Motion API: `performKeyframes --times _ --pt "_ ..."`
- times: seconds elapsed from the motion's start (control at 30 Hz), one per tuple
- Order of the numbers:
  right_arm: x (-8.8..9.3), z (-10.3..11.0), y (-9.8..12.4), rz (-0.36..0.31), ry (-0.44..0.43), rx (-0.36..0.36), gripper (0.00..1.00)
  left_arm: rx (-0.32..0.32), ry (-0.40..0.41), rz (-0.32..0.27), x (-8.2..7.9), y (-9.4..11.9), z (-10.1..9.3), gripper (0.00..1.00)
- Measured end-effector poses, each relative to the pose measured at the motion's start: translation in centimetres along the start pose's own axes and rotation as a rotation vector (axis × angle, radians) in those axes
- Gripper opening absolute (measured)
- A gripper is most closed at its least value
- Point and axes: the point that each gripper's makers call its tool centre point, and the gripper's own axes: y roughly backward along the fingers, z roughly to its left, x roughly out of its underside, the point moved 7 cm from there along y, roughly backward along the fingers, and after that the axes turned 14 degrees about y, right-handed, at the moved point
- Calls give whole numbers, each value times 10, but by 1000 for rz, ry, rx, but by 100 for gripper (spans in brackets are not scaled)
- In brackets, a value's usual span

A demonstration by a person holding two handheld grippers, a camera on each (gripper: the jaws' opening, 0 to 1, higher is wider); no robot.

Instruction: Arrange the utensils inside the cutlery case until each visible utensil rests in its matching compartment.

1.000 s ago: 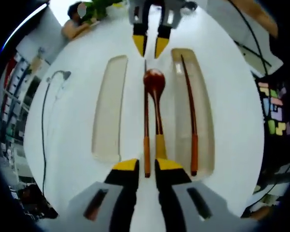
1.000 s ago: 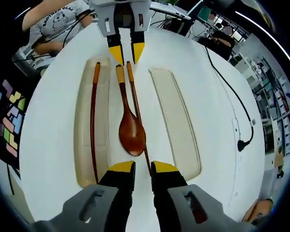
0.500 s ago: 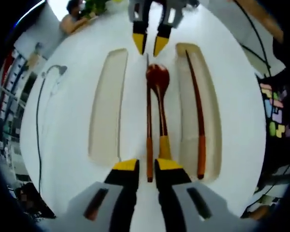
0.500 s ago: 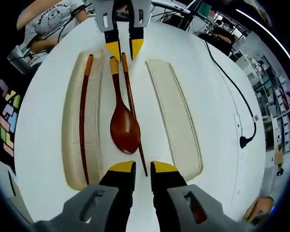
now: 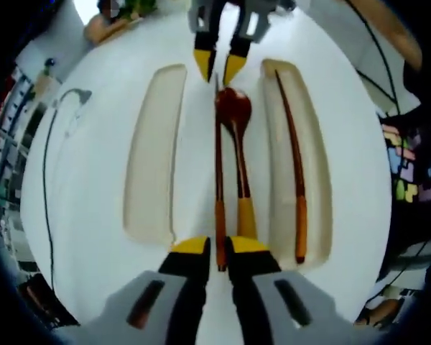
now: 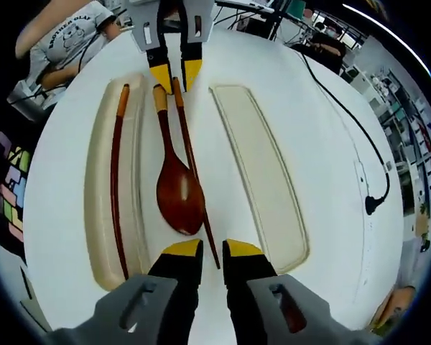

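— Between the two case halves, what are you lined up on?

— Your loose chopstick [image 5: 219,180] lies on the white table [image 5: 93,215] between the halves, touching the spoon [image 5: 235,136] along its side. Its long axis runs straight from one gripper to the other, parallel to both halves. A second chopstick [image 5: 290,151] already rests inside the half beside the spoon [image 6: 178,194].

— Which hand is nearer?

— Each is near one end. Your left gripper [image 5: 214,248] has the chopstick's orange-banded end right between its tips, jaws parted and empty. Your right gripper [image 6: 201,251] sits just short of the thin tip of that chopstick [image 6: 194,172], jaws likewise apart, holding nothing.

— And the other half?

— The empty half [image 6: 262,180] lies on the loose chopstick's far side from the spoon. I judge the left gripper better placed: the handle end is already in its gap.
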Motion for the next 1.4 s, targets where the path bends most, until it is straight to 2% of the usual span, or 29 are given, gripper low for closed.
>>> performKeyframes --times 0.1,0.2,0.27,0.37,0.43,0.57,0.6,0.73,0.77,0.8,0.83,1.0,1.13,1.23,1.4 --pt "0 2 -1 5 -66 -65 4 19 54 36 -4 0 7 9" --pt "1 -2 -1 1 -65 -77 4 36 59 43 -5 0 10 9" --pt "3 -1 0 -27 -40 -86 4 44 40 41 -5 0 11 8" --pt "5 1 -1 -74 25 -58 4 51 81 32 -4 0 14 7" --pt "6 3 0 -74 -17 -43 3 53 80 29 -4 0 13 7" --pt "5 4 -1 -75 62 -51 1 31 28 20 -3 1 10 6" --pt "4 4 -1 -71 64 -50 1 23 40 23 -4 0 9 6" --pt "1 6 -2 -39 121 -39 0 -3 -4 33 -4 0 6 6" --pt "1 5 -1 -42 113 -39 0 -5 -9 34 -4 0 7 6" --pt "3 5 -2 -63 49 -44 0 3 -34 29 -4 0 7 5" --pt "4 3 -2 -73 27 -50 0 7 4 30 -4 0 8 5" --pt "3 4 -2 -63 64 -41 0 3 -16 45 -5 0 8 6" --pt "2 5 -2 -27 64 -55 0 10 -16 17 -5 -1 8 5" --pt "4 4 0 -8 84 -36 0 40 3 -3 -6 0 6 5" --pt "6 3 10 -7 85 -3 0 19 -16 -23 -11 7 4 5"
